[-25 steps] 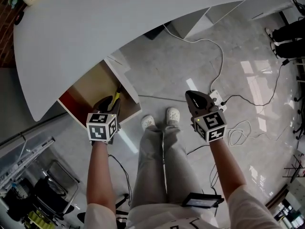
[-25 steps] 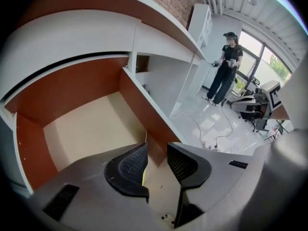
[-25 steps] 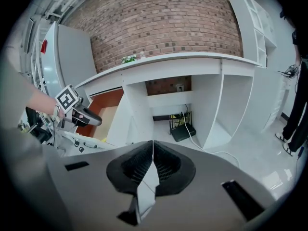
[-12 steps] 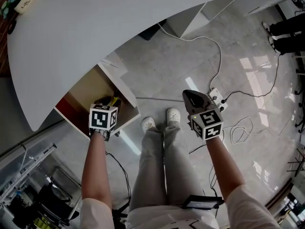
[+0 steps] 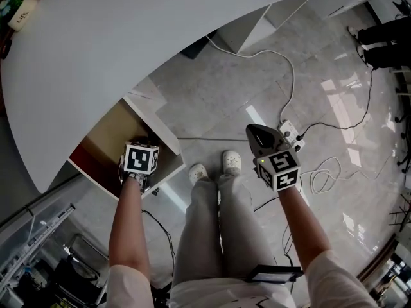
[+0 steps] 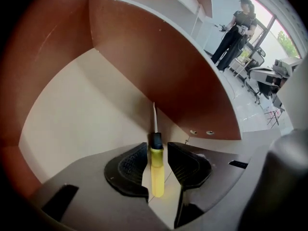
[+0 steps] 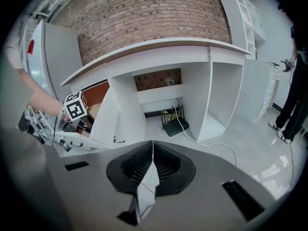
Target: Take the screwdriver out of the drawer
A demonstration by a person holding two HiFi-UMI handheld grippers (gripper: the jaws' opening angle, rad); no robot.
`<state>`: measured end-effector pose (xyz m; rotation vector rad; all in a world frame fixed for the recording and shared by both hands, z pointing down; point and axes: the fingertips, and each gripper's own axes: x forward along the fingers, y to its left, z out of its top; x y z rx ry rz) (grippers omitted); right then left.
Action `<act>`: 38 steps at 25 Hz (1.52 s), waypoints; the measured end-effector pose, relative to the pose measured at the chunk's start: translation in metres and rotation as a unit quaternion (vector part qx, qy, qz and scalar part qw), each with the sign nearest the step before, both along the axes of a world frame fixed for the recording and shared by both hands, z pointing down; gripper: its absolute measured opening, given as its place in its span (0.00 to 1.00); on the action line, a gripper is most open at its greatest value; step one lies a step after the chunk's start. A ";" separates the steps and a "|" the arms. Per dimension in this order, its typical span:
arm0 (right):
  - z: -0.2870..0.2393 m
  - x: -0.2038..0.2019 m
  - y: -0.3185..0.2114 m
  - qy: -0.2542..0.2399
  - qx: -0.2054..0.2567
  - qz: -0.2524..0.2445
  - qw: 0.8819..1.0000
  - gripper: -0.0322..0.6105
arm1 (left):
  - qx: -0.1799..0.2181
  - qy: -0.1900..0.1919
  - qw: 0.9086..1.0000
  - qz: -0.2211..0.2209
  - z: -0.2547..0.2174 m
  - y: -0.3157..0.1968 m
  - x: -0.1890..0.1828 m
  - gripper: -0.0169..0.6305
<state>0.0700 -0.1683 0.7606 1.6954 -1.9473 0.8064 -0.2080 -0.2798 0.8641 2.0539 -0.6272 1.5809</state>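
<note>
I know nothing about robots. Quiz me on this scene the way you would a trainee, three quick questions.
1. True or false: the right gripper has its jaws wide apart.
2. What sits between the left gripper's jaws? A) a pen B) a yellow-handled screwdriver C) nothing
3. Fill in: the screwdriver lies inside the open ____.
Key: 1 false, they are together with nothing held. 2 B, the jaws straddle the handle, not yet clamped. 3 drawer.
</note>
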 end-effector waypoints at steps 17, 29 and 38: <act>-0.025 -0.006 -0.006 0.008 0.001 -0.029 1.000 0.08 | 0.023 0.025 0.999 -0.008 -0.030 0.005 -0.007 0.15; -0.100 -0.010 -0.005 0.016 0.016 -0.050 0.998 0.08 | 0.031 0.042 0.998 -0.041 -0.100 0.020 -0.007 0.15; -0.162 0.001 0.000 0.023 0.026 -0.055 0.998 0.08 | 0.054 0.059 0.996 -0.047 -0.166 0.031 0.002 0.15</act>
